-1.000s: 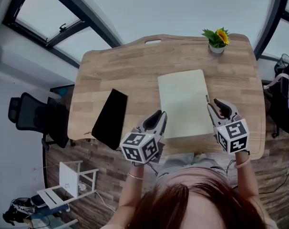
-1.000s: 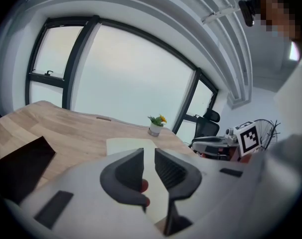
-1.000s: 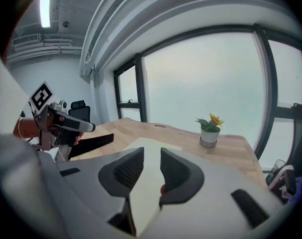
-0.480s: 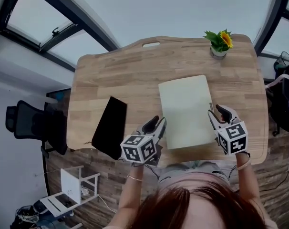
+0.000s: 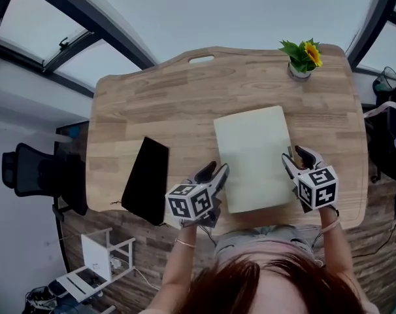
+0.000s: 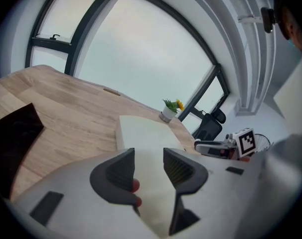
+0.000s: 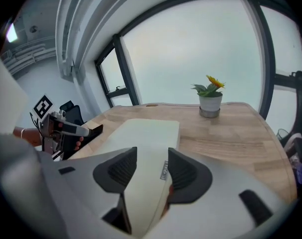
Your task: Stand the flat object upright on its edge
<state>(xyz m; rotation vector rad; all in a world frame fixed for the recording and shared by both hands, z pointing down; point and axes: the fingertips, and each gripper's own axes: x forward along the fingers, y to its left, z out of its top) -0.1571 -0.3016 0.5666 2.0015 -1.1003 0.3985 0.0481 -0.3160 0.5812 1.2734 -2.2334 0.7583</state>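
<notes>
Cream rectangular board (image 5: 253, 156), matte, rounded corners, lies flat on the light plank-grain wooden table (image 5: 159, 103) near its front edge, with a glossy black slab (image 5: 146, 178) to its left and a potted yellow flower (image 5: 301, 57) at the far right. Left gripper (image 5: 215, 170) and right gripper (image 5: 296, 157) sit at the board's near side edges. Both sets of jaws have just been opening and stand apart, board edge in each gap, unclamped. Small tag (image 7: 165, 170) on the board's right edge, print unreadable.
</notes>
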